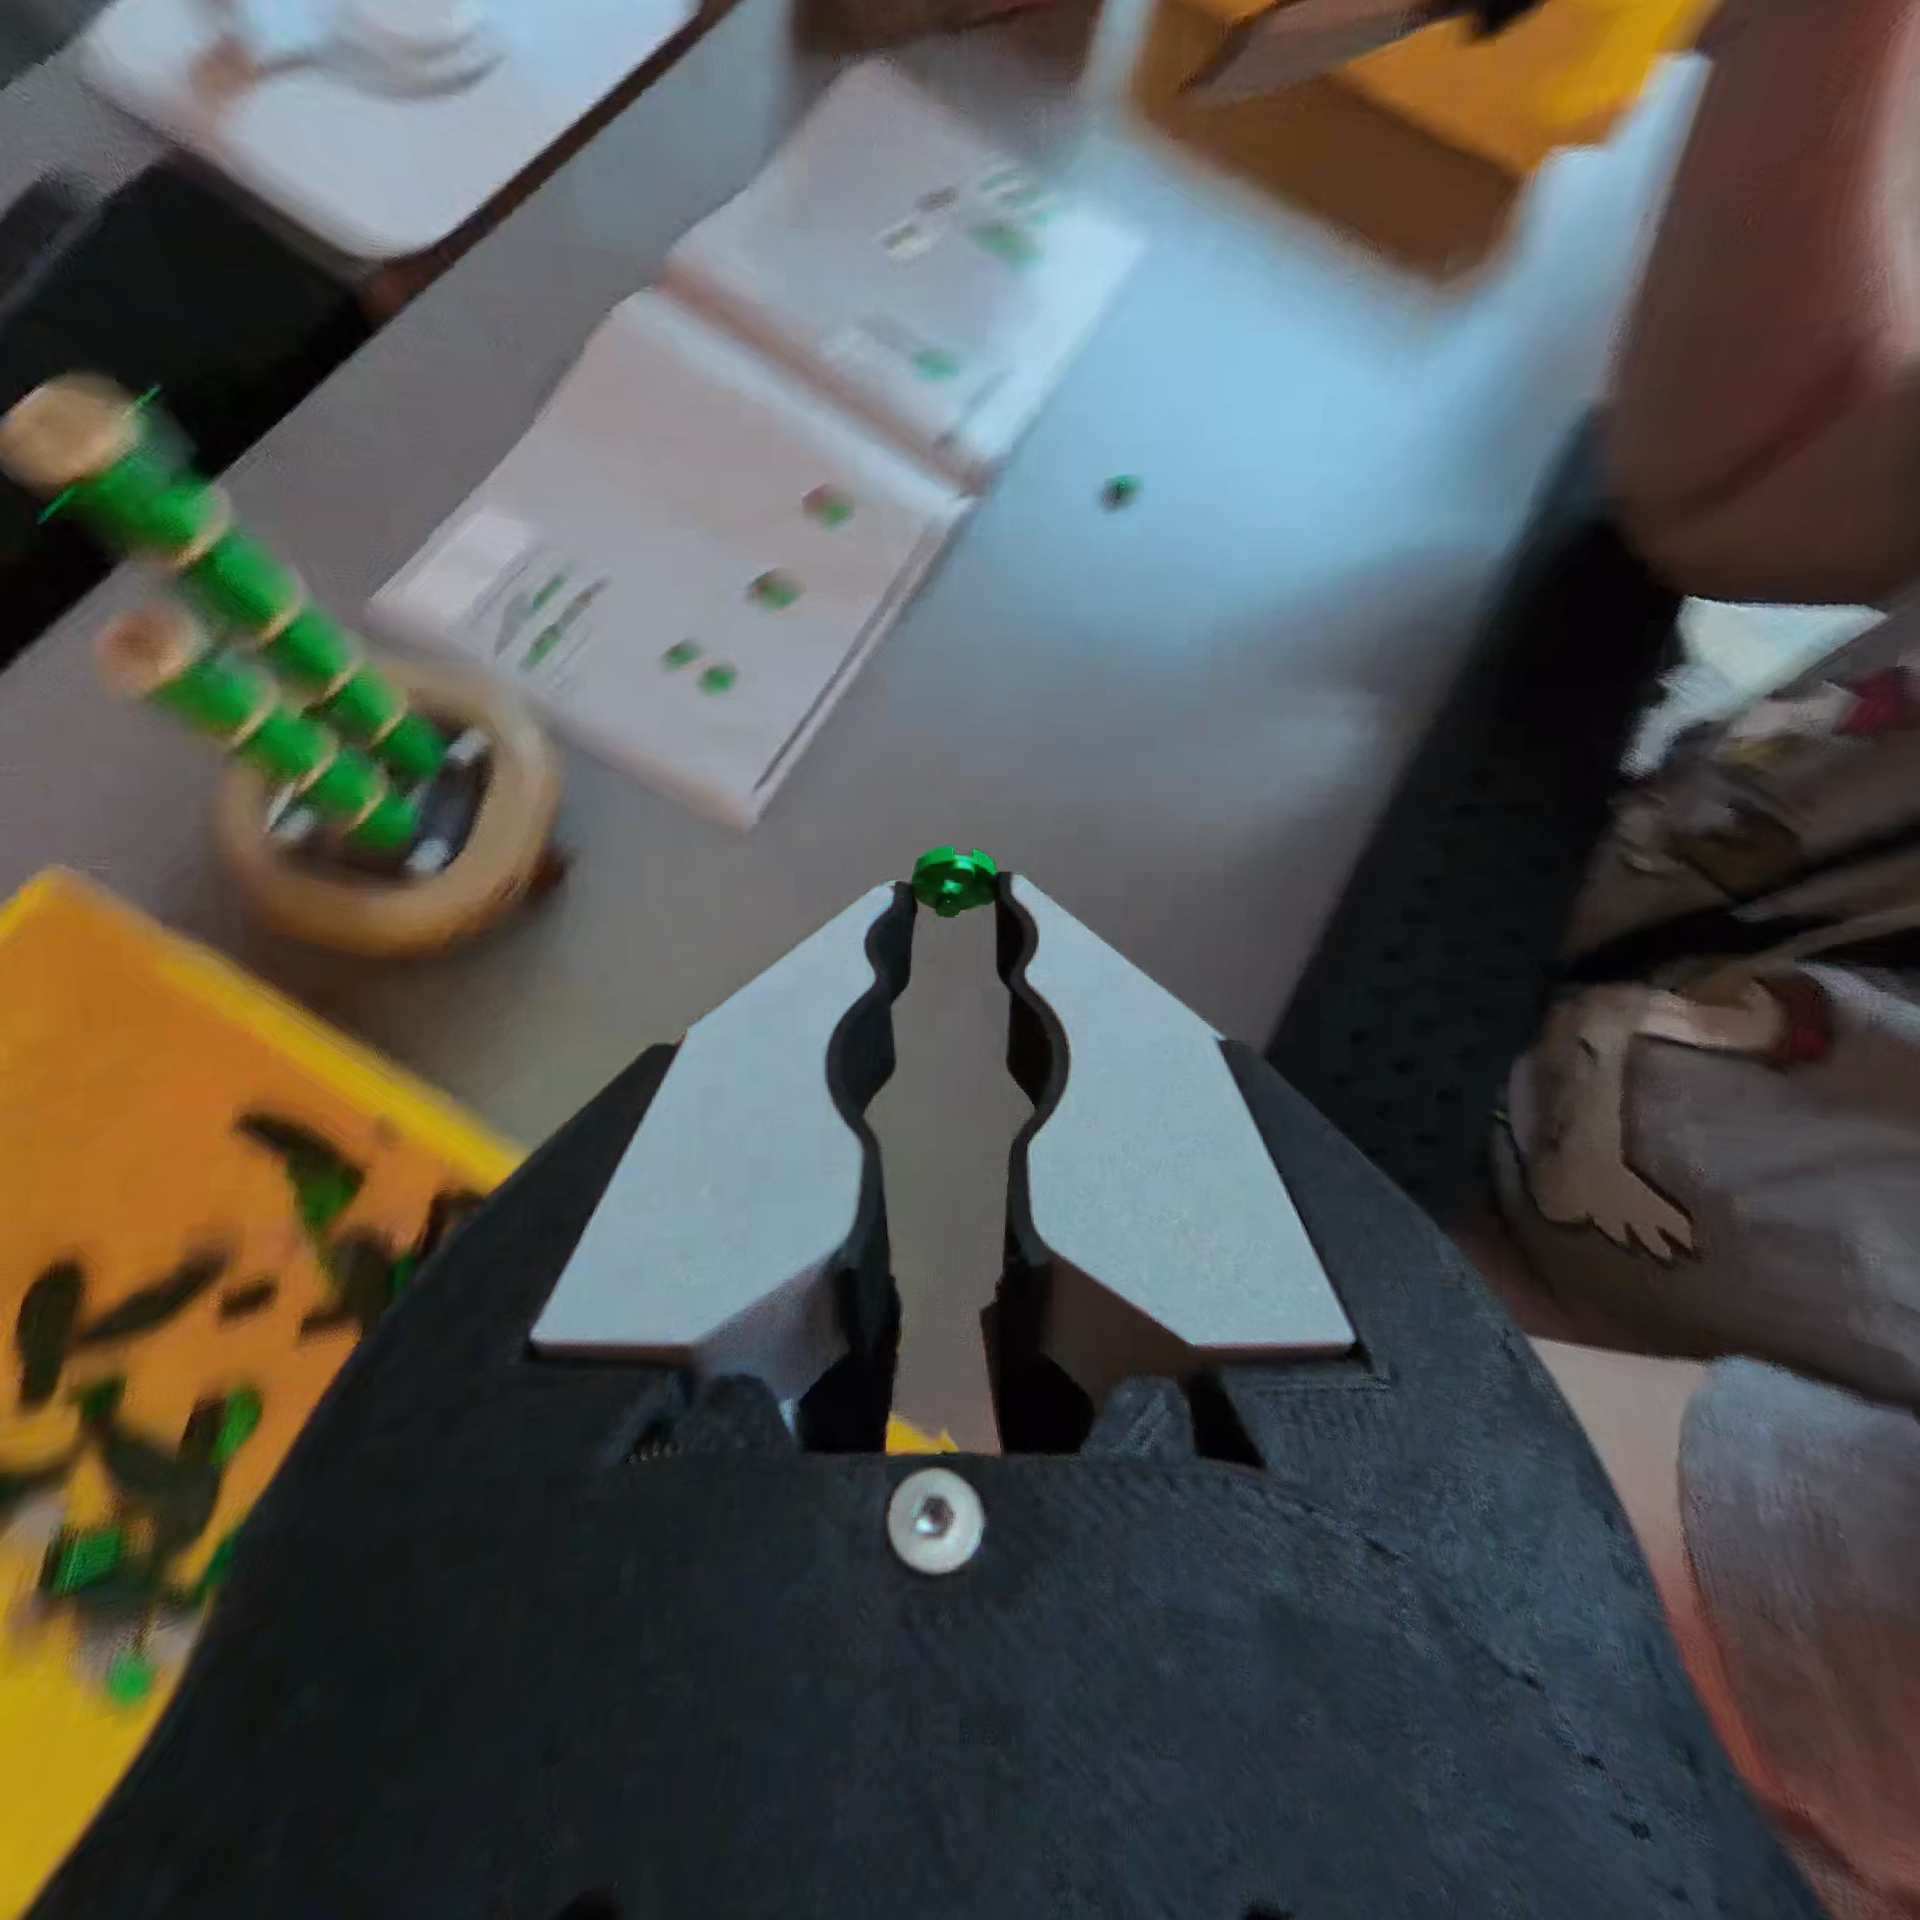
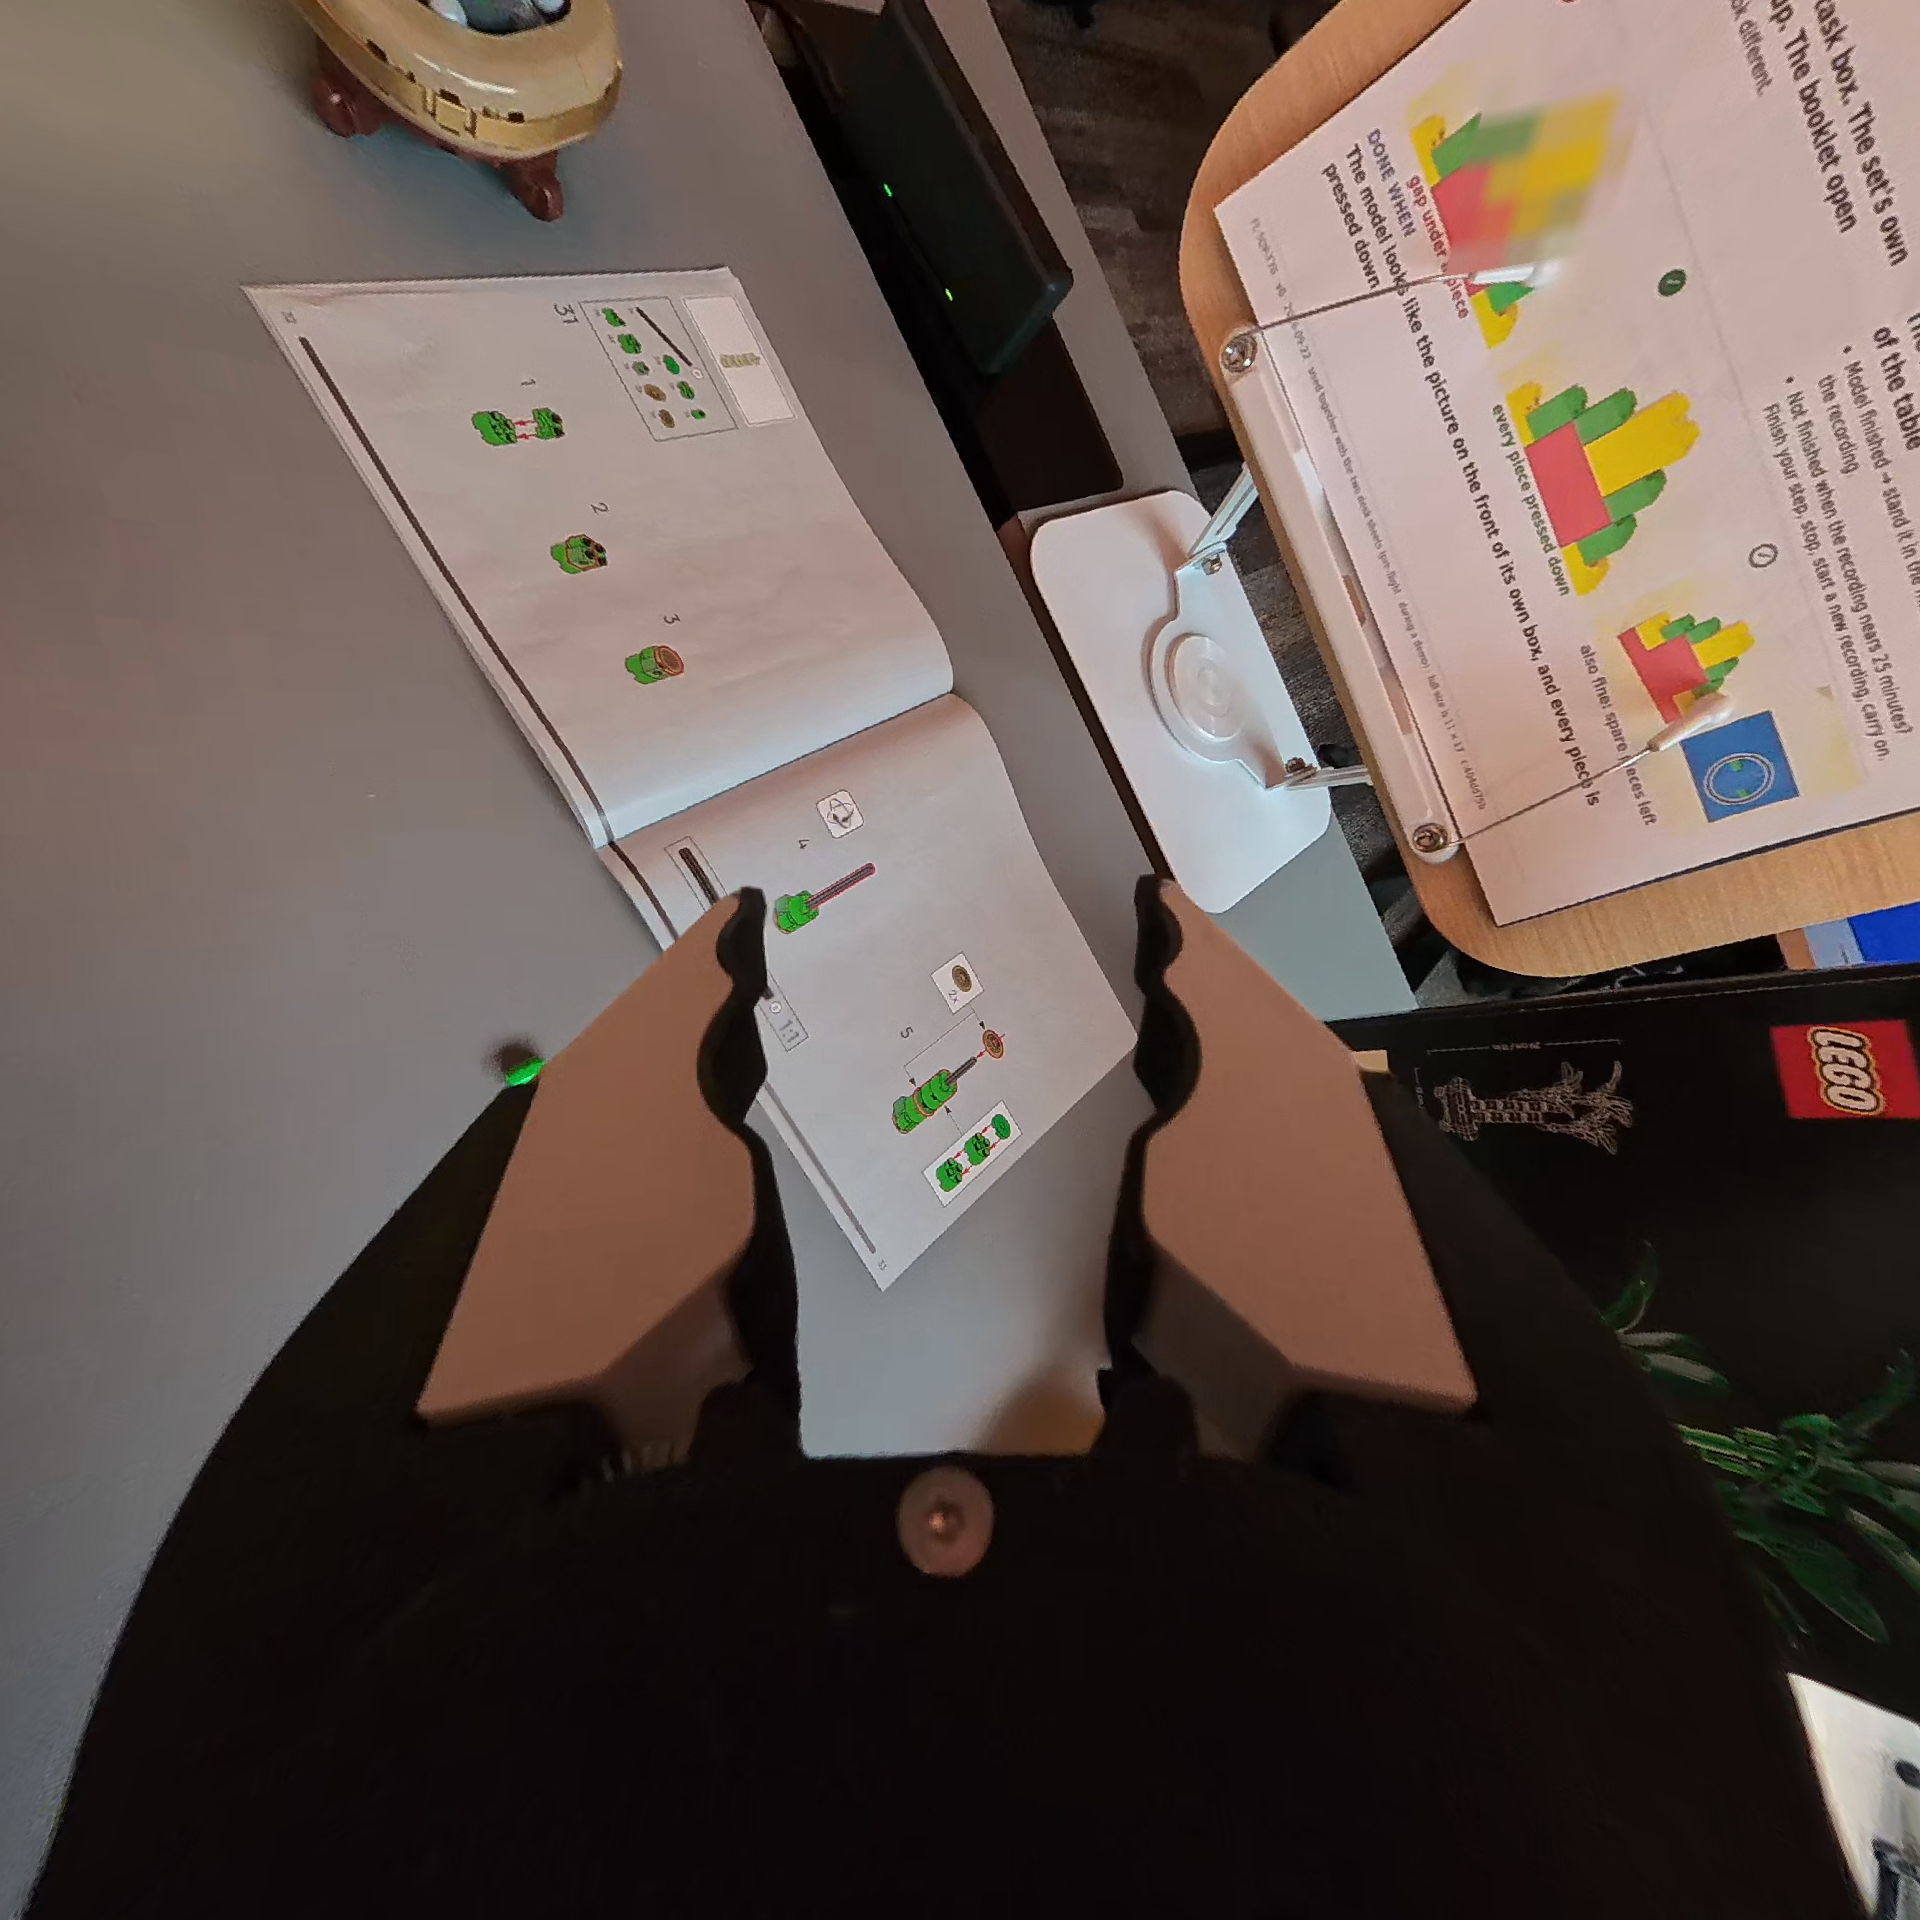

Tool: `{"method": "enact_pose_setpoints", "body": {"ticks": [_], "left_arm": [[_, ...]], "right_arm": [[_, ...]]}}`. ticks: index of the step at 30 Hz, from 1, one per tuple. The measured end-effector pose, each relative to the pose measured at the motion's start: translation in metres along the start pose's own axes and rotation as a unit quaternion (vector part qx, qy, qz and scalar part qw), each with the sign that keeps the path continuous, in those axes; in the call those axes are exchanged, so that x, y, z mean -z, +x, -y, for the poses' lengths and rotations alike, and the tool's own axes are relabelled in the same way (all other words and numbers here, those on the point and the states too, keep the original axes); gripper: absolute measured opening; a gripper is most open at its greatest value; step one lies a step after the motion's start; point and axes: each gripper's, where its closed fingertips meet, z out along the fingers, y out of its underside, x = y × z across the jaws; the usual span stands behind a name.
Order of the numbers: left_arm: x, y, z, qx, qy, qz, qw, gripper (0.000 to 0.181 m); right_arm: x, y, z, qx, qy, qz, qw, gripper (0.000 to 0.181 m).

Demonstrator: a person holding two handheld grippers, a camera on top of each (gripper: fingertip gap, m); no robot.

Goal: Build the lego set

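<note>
The left gripper (image 1: 954, 885) pinched a small round green stud piece (image 1: 952, 879); the right gripper (image 2: 951, 920) hung spread above the open instruction booklet (image 2: 665, 582).

A bright green round piece (image 1: 953, 879) is pinched by grey, black-edged fingers (image 1: 1132, 1101); a yellow tray (image 1: 125, 1060) is strewn with dark green pieces.

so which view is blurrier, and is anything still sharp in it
Left wrist view: background smeared by motion, yet the small round green lego piece pinched in the left gripper stays sharp. Right wrist view: crisp open white instruction booklet; right gripper slightly soft.
</note>
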Motion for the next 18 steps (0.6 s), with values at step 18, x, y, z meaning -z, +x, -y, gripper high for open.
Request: {"method": "enact_pose_setpoints", "body": {"ticks": [18], "left_arm": [[-0.086,0.05,0.04,-0.065,-0.057,-0.125,0.988,0.014]], "right_arm": [[0.025,0.003,0.005,0.006,0.015,-0.006,1.0,0.072]]}}
